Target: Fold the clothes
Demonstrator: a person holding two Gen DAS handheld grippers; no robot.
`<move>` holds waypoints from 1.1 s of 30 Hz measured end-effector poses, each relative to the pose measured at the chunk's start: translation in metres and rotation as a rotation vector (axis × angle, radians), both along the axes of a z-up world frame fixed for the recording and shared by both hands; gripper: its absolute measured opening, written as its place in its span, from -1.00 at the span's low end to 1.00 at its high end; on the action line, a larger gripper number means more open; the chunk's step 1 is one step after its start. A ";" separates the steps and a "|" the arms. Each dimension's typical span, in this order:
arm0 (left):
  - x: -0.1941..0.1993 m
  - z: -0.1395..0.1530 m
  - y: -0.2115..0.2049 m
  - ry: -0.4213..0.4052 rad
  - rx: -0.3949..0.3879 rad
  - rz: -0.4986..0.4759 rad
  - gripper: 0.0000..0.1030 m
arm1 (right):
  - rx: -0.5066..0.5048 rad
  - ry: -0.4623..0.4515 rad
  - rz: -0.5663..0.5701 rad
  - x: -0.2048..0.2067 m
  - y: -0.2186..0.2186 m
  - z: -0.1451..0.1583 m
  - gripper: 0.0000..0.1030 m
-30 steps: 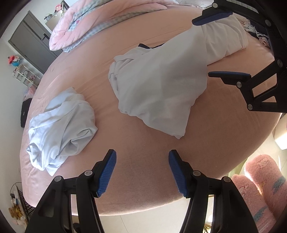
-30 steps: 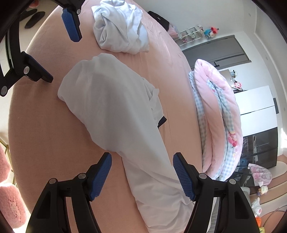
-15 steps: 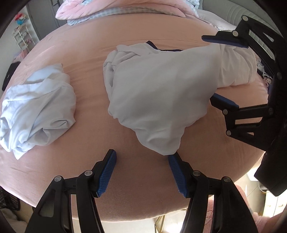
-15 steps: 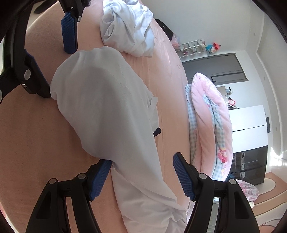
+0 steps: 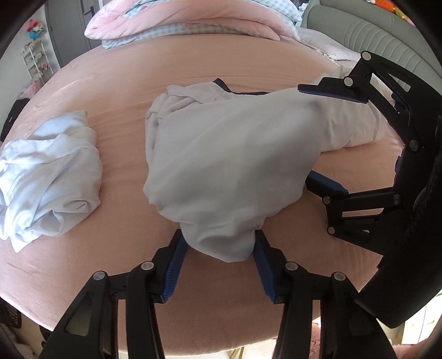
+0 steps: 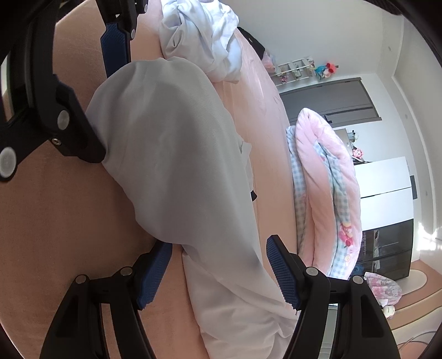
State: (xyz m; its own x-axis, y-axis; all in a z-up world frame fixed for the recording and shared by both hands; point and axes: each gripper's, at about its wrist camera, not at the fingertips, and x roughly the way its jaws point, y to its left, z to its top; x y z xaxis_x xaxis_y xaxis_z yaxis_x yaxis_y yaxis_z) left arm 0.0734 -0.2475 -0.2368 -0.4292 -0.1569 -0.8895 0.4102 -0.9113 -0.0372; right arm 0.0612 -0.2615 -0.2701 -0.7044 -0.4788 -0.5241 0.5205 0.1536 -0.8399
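In the left wrist view the left gripper [image 5: 219, 265] sits low over the near edge of the pink bed [image 5: 116, 91], its blue pads spread apart with the near corner of the white garment [image 5: 229, 165] bulging down between them — whether the pads touch the cloth cannot be told. At the right the right gripper [image 5: 323, 135] comes in sideways, jaws apart, the garment's far-right part lying between its two fingers; its lower finger is partly hidden under the cloth. A second, crumpled pale garment [image 5: 49, 171] lies well apart to the left, and a folded pink quilt [image 5: 187, 22] is cut off at the far edge. The right wrist view shows the same white garment [image 6: 176, 154] stretched lengthways between the right gripper [image 6: 218, 273] pads, which stand wide, the left one half hidden beneath the fabric. The left gripper [image 6: 110, 91] is at upper left — only one blue pad shows clearly. This view alone shows a dark cabinet [image 6: 386, 248] beyond the quilt [image 6: 326, 179].
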 end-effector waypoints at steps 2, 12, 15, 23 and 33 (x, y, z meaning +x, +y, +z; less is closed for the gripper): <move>0.000 0.001 0.001 0.005 0.002 -0.001 -0.34 | -0.005 -0.015 -0.004 -0.001 0.000 0.001 0.34; 0.011 0.012 -0.011 0.059 0.112 0.091 -0.68 | -0.012 -0.131 -0.080 -0.014 -0.003 0.000 -0.43; 0.011 0.016 -0.018 0.075 0.167 0.132 -0.69 | -0.039 -0.200 -0.099 -0.015 0.000 0.008 -0.67; 0.013 0.046 -0.009 0.088 0.083 0.094 -0.69 | -0.104 -0.413 -0.163 -0.025 0.000 0.041 -0.83; 0.001 0.061 -0.021 0.113 0.057 0.096 -0.69 | -0.102 -0.468 -0.187 -0.028 0.000 0.052 -0.87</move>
